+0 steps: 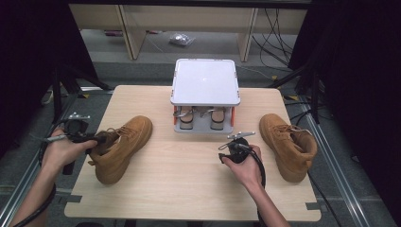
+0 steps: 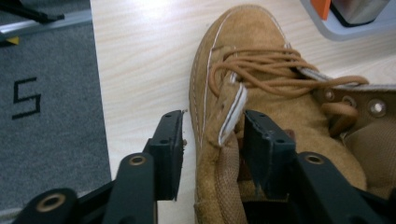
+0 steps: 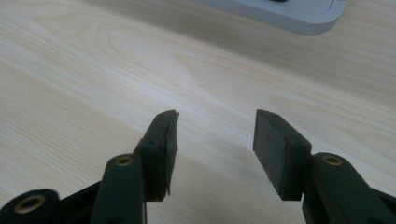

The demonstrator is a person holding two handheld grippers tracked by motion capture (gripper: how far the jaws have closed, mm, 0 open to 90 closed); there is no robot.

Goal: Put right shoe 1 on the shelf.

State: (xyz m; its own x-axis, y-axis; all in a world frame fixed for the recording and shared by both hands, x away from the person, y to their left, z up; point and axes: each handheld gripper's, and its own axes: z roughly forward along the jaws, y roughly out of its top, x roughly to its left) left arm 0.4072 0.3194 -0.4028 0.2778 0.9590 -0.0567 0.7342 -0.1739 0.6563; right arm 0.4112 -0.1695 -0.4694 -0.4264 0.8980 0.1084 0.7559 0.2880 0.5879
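- High view: two tan suede lace-up boots lie on the pale wooden counter (image 1: 189,161), the left boot (image 1: 124,147) by the left gripper (image 1: 97,139), the right boot (image 1: 288,145) apart.
- Left gripper view: the jaws straddle the boot's collar edge, one inside, one outside with a gap.
- Right gripper view: the right gripper (image 3: 215,140) hangs half-open and empty over bare wood.

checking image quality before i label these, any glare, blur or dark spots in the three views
High view: glare whitens the grey tray lid, and both side edges fall into black. Left gripper view: the boot is fairly sharp, with a bright washed patch on the table near the top; the left gripper jaws look soft up close. Right gripper view: the right gripper is sharp, the table behind blurs, soft sheen.
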